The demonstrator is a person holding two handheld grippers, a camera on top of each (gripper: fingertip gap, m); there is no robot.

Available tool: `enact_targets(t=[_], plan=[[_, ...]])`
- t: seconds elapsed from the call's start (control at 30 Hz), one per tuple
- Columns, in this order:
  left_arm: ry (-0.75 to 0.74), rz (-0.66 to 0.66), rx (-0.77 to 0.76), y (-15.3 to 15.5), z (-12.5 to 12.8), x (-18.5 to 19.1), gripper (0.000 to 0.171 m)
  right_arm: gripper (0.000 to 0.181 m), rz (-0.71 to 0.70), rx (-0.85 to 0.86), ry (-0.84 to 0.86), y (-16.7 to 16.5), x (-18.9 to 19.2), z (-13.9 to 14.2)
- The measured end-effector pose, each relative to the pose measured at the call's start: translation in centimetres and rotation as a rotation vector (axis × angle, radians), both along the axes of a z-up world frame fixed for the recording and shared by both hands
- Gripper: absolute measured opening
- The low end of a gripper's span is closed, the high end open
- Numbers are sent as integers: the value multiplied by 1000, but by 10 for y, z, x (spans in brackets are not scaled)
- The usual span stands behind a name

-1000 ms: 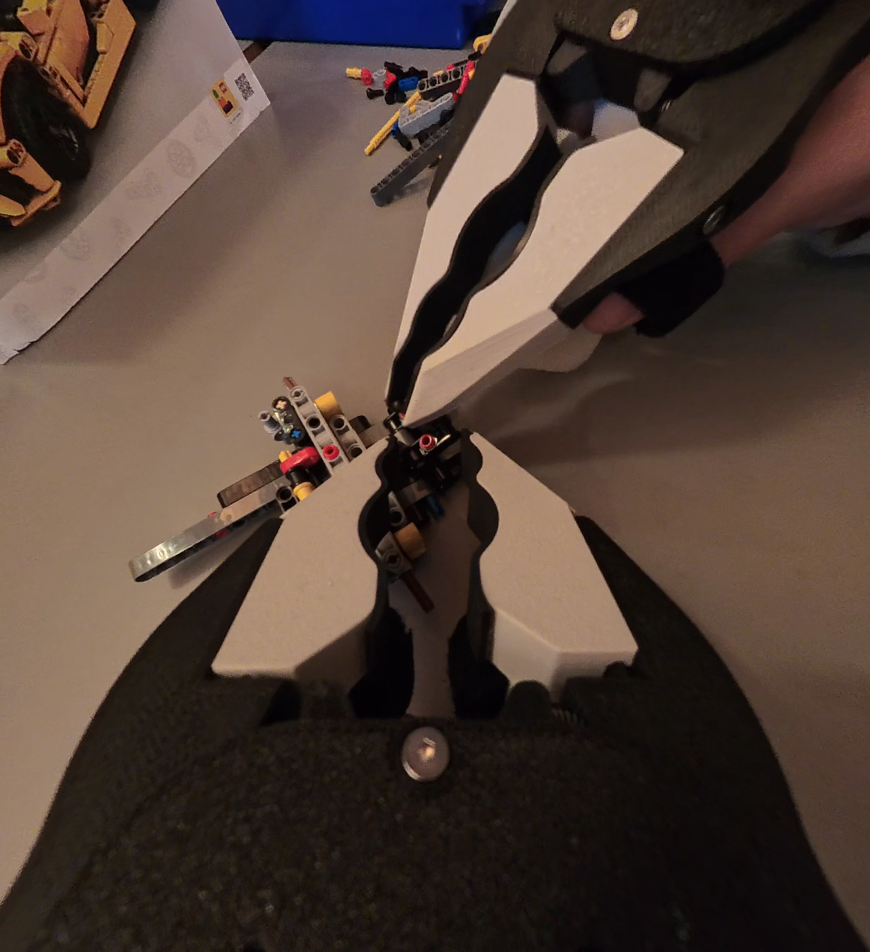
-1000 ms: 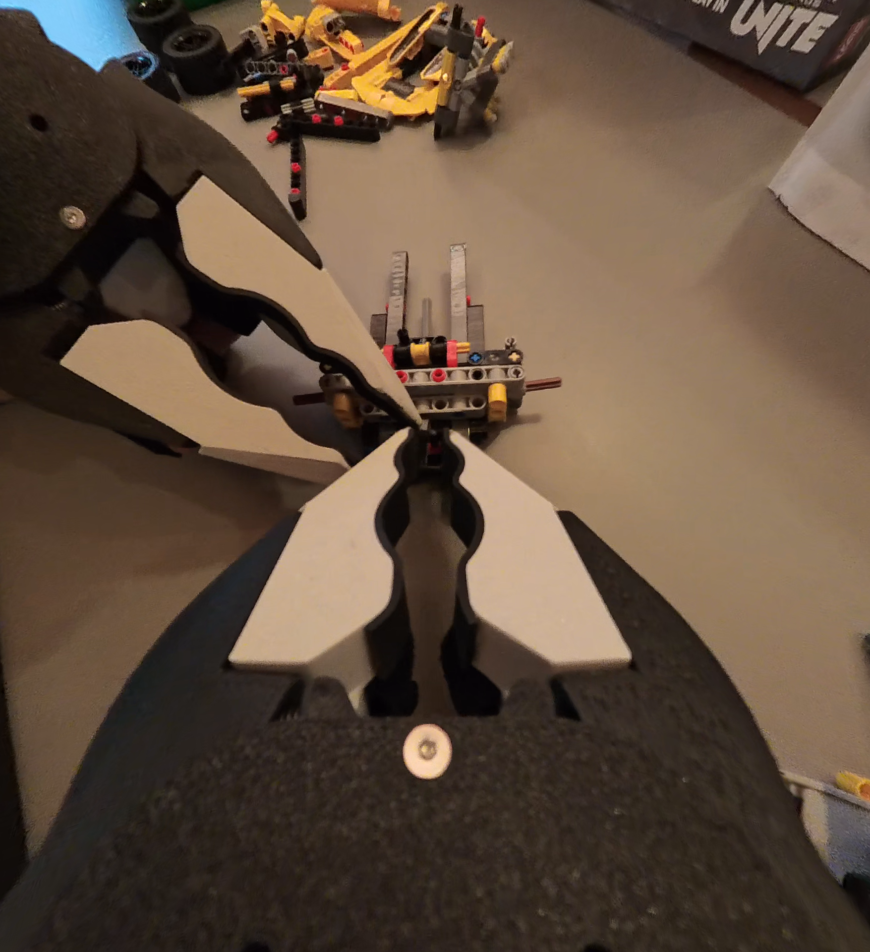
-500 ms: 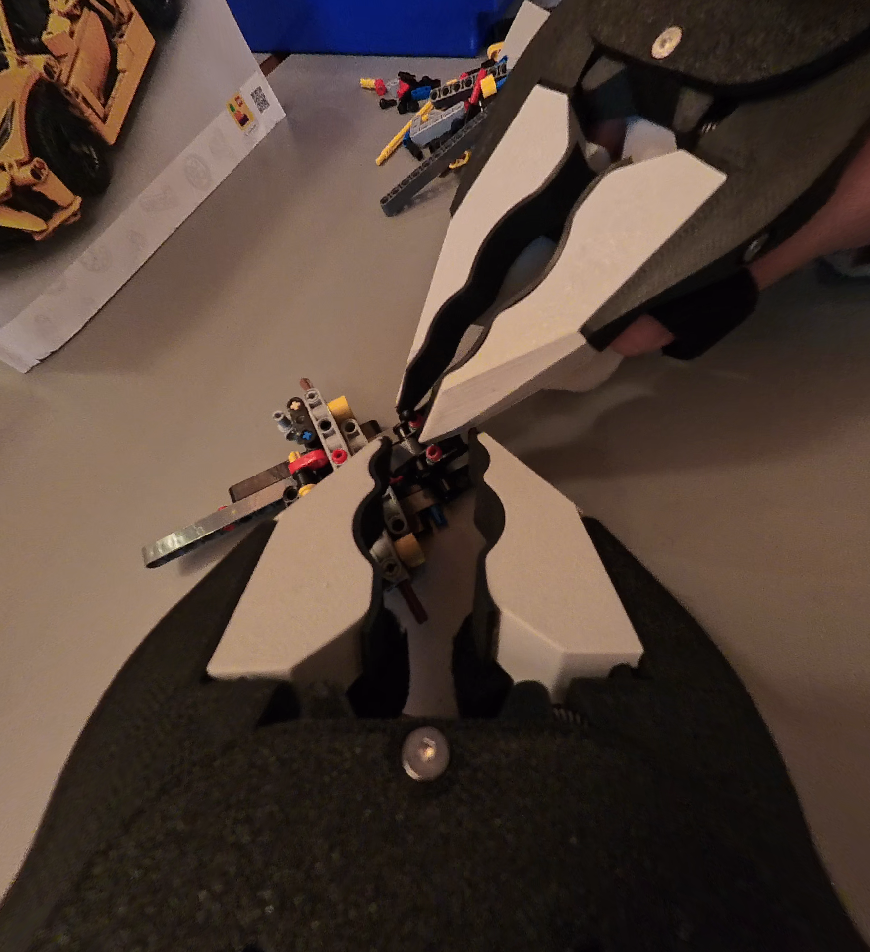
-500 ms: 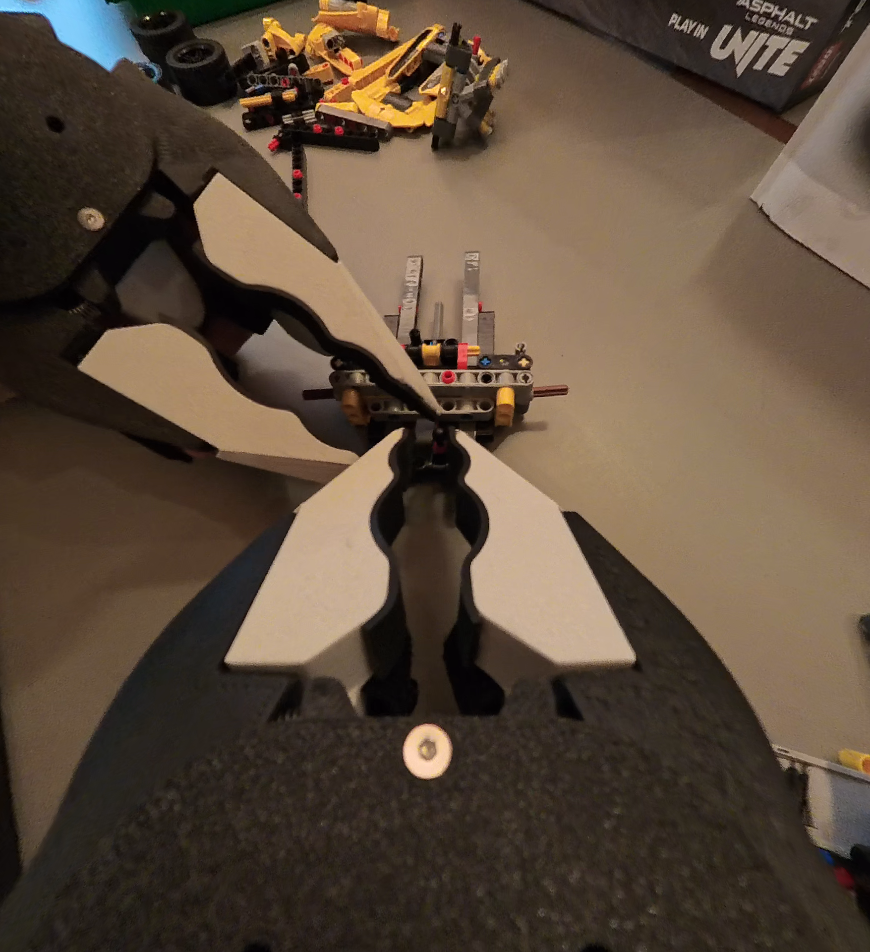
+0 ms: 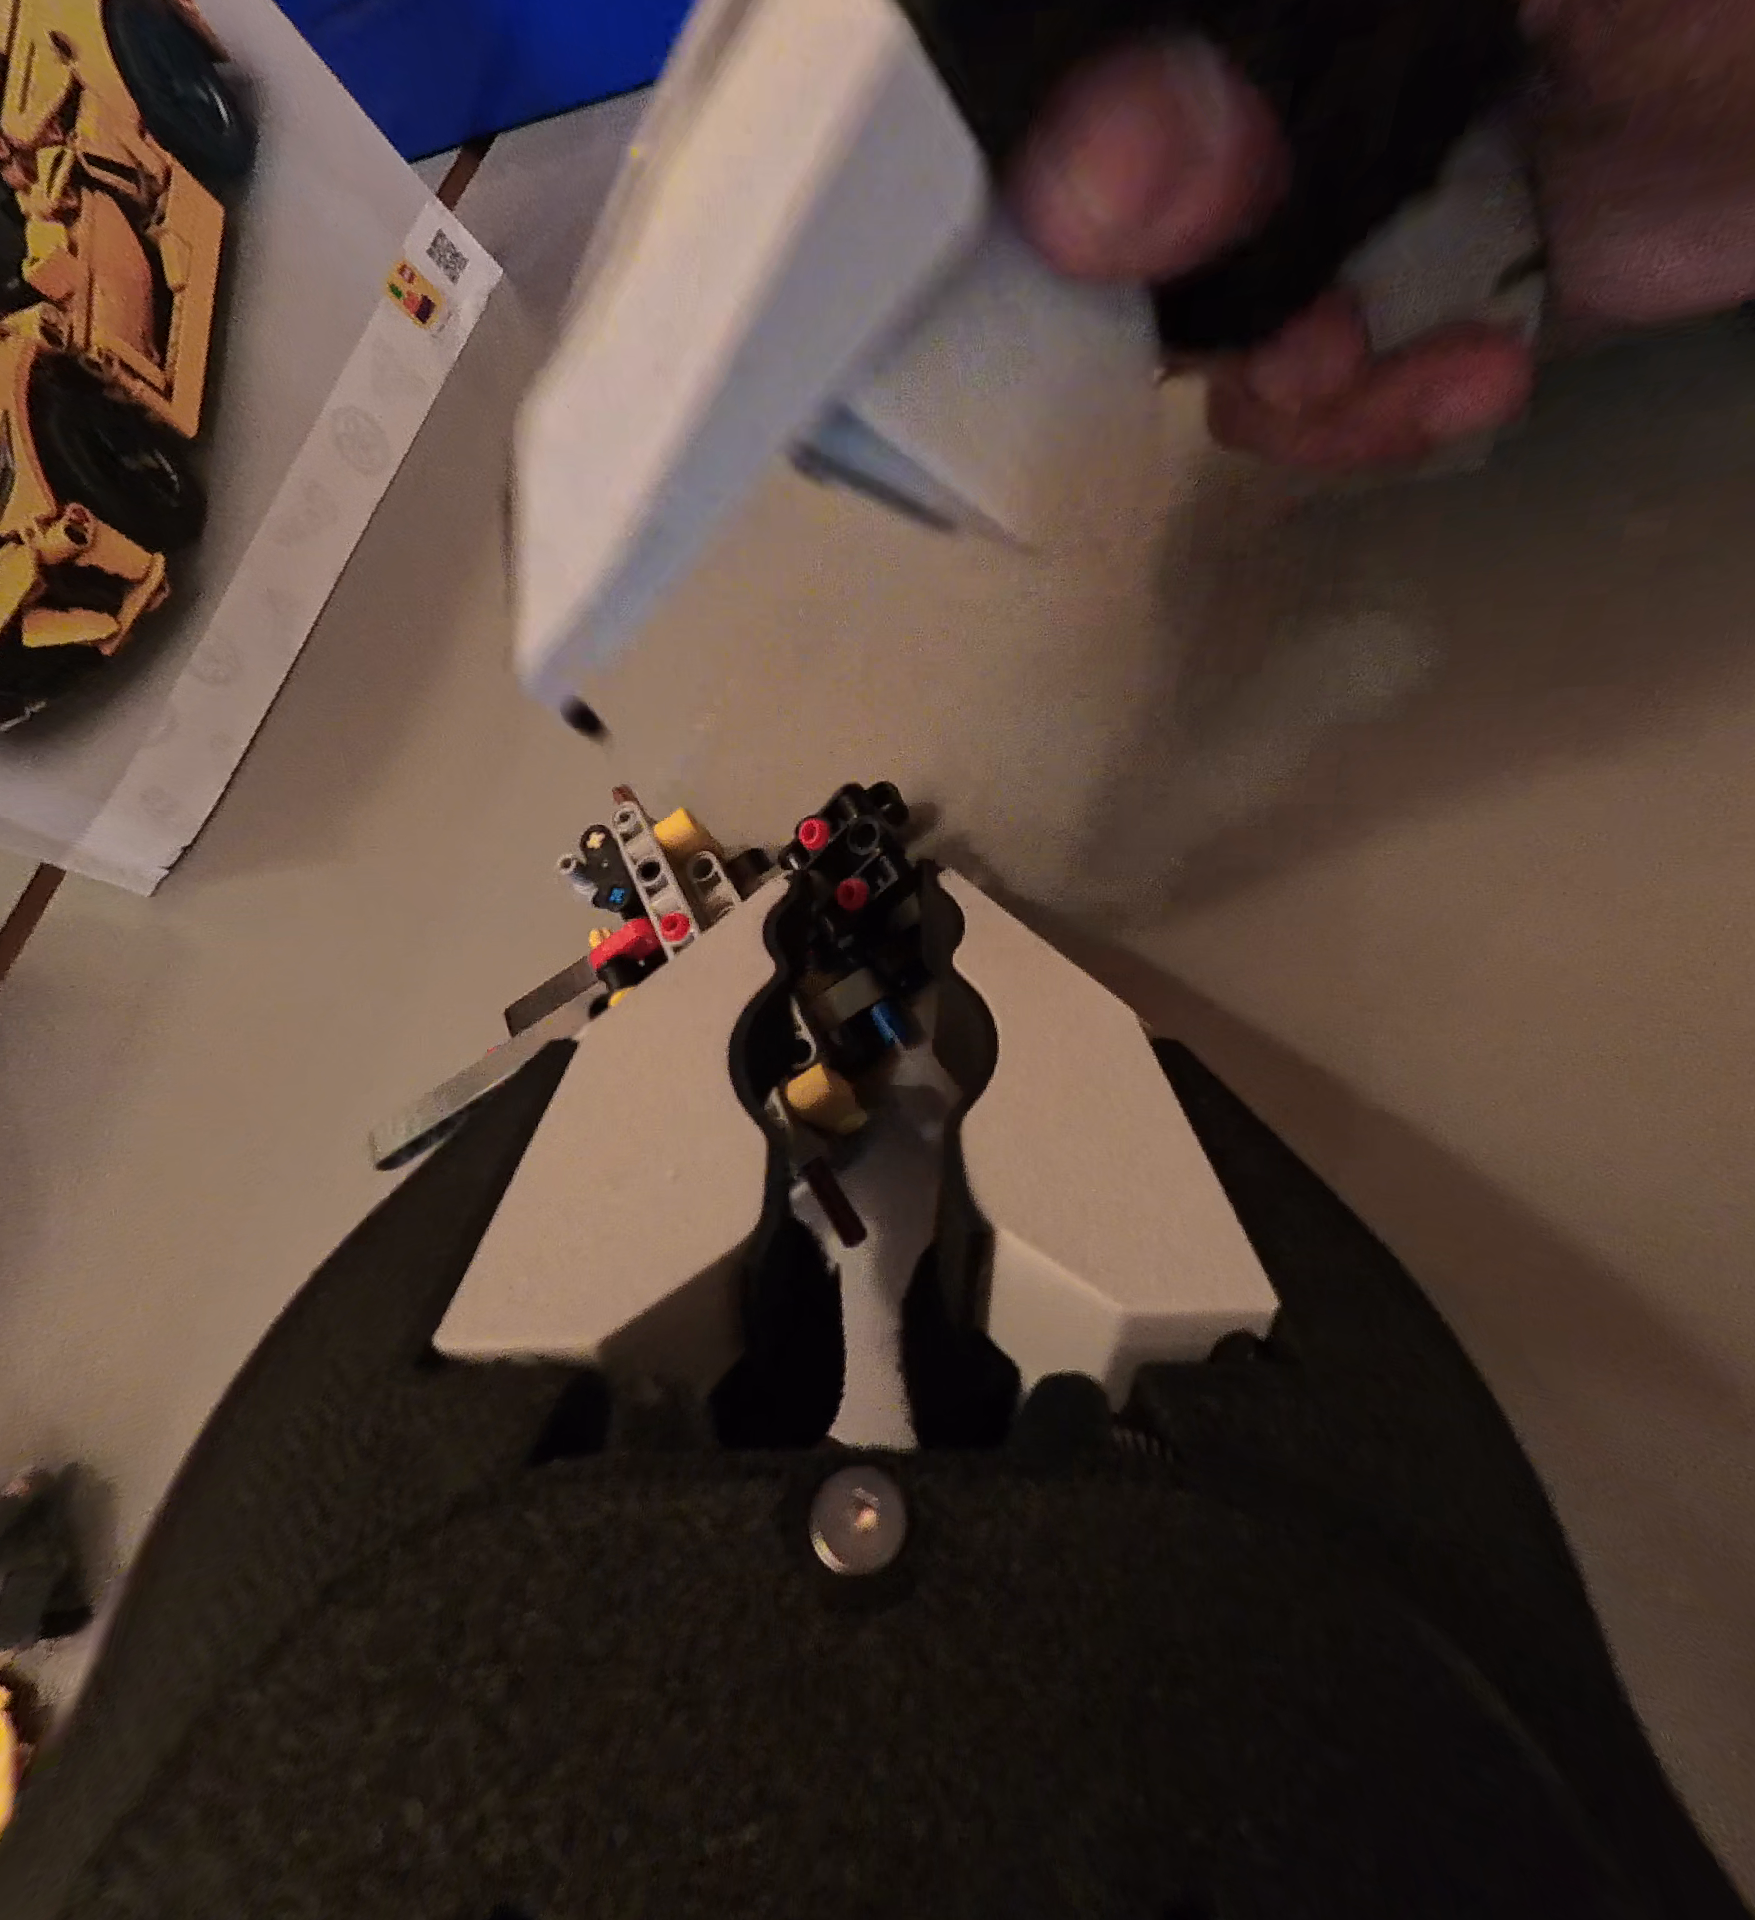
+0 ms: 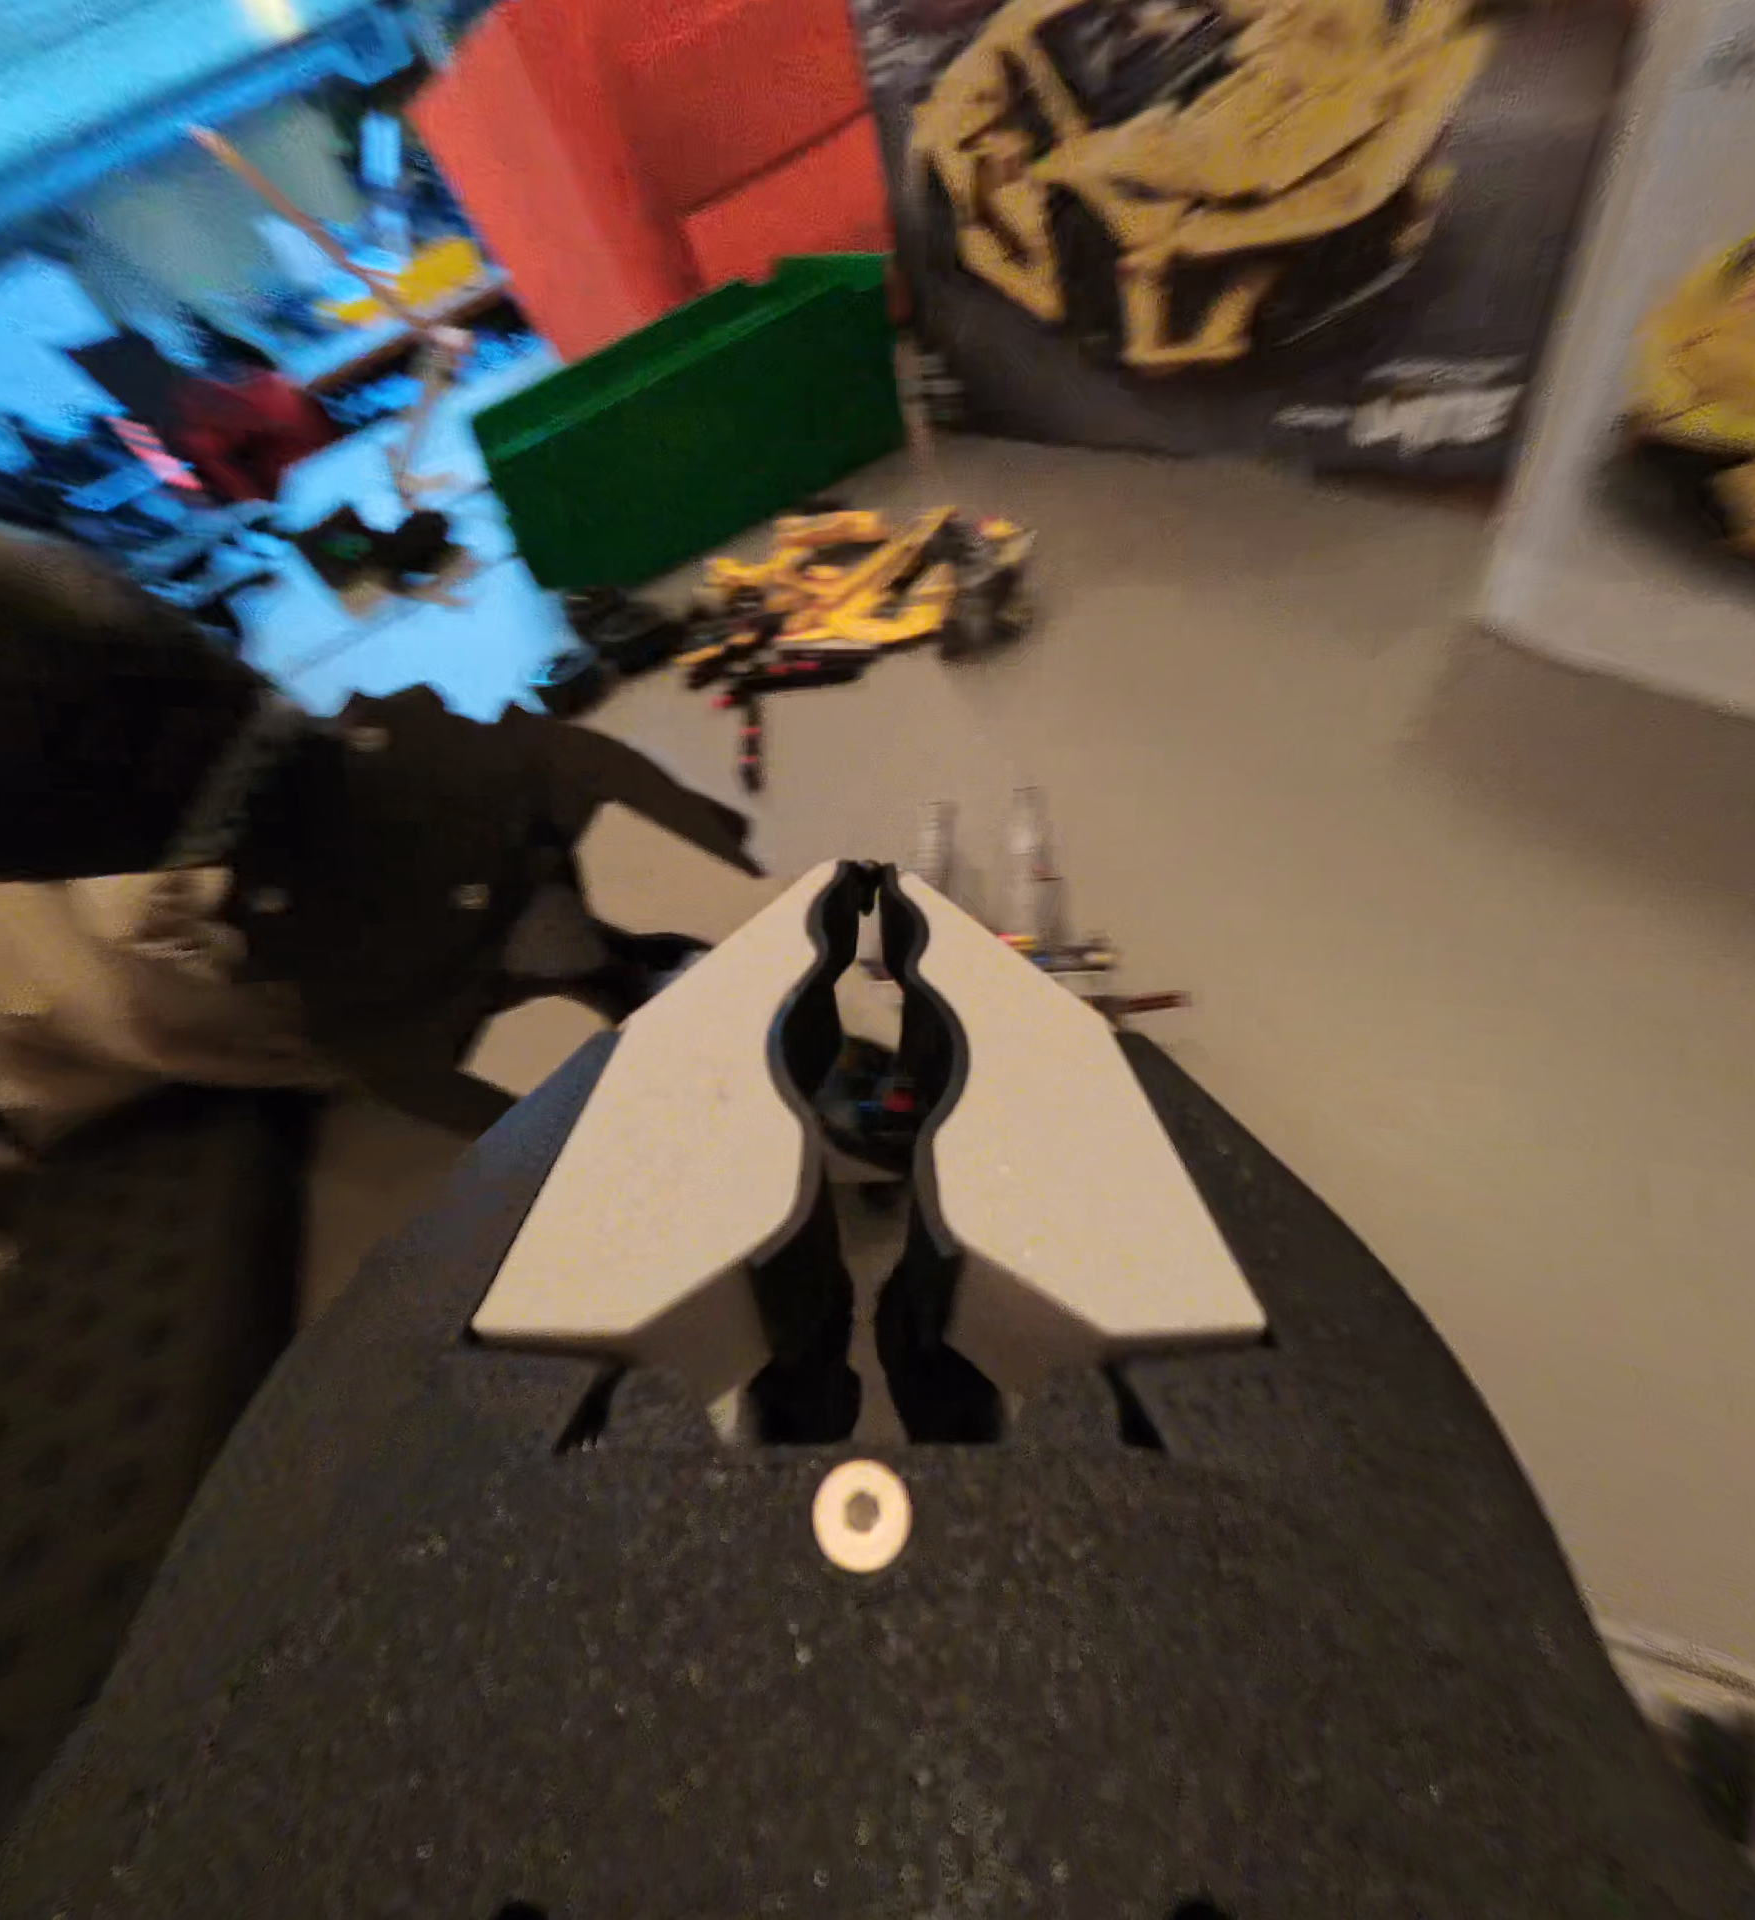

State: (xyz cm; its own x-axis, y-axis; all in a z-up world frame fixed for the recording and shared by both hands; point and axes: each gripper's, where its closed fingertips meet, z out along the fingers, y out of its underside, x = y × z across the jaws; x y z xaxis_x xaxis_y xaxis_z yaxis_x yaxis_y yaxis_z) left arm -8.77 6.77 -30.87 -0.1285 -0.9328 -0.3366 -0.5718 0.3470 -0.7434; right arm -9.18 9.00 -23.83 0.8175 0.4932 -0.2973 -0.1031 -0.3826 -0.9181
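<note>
I am pinching a small brick assembly (image 5: 831, 997) of black, grey, yellow and red parts between the pale fingers of my left gripper (image 5: 857, 883), while it is resting on the grey table (image 5: 1475, 935) beside a booklet (image 5: 260, 499) picturing a yellow car. My right gripper (image 6: 865, 875) is hovering above that assembly with its tips pressed nearly together on a tiny dark piece (image 6: 865, 873) (too blurred to identify). Farther off, loose yellow parts (image 6: 852, 592) are lying before a green bin (image 6: 696, 416).

Matt table (image 5: 1475, 935), glossy plastic brick assy (image 5: 852, 894), paper booklet (image 5: 260, 468).
</note>
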Motion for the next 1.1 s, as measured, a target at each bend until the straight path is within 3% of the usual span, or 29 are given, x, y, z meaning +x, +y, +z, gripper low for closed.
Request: enact_targets(t=[0.03, 0.17, 0.27, 0.37, 0.5, 0.57, 0.63, 0.7, 0.8, 0.97, 1.1], plan=[[-10, -1, -10, 0, 0, 1, 21, 3, -50, 2, -95, 4, 13, -4], [-24, -1, -50, 0, 1, 1, 22, 3, -132, 19, 23, -3, 49, 13], [-43, -6, -53, 0, 1, -1, 22, 4, -418, -15, -128, -20, 129, 15], [-47, -20, -81, -2, 2, -4, 22, 4, -730, -197, -348, -66, 220, -10], [-66, -69, -188, -8, 7, -12, 21, 22, -772, -330, -386, -95, 245, -37], [-74, -84, -281, -12, 13, -15, 21, 25, -744, -215, -362, -86, 231, -23], [-107, -102, -332, -14, 23, -17, 19, 32, -595, -62, -371, -64, 190, 1], [-146, -135, -452, -20, 34, -20, 17, 35, -280, 30, -395, -48, 115, 5], [-161, -176, -586, -25, 43, -25, 17, 36, 149, 69, -325, -52, 11, -10], [-163, -236, -655, -30, 49, -30, 15, 27, 310, 130, -480, -47, -20, -32], [-144, -257, -630, -34, 47, -33, 15, 21, 314, 225, -568, -42, -27, -28]])
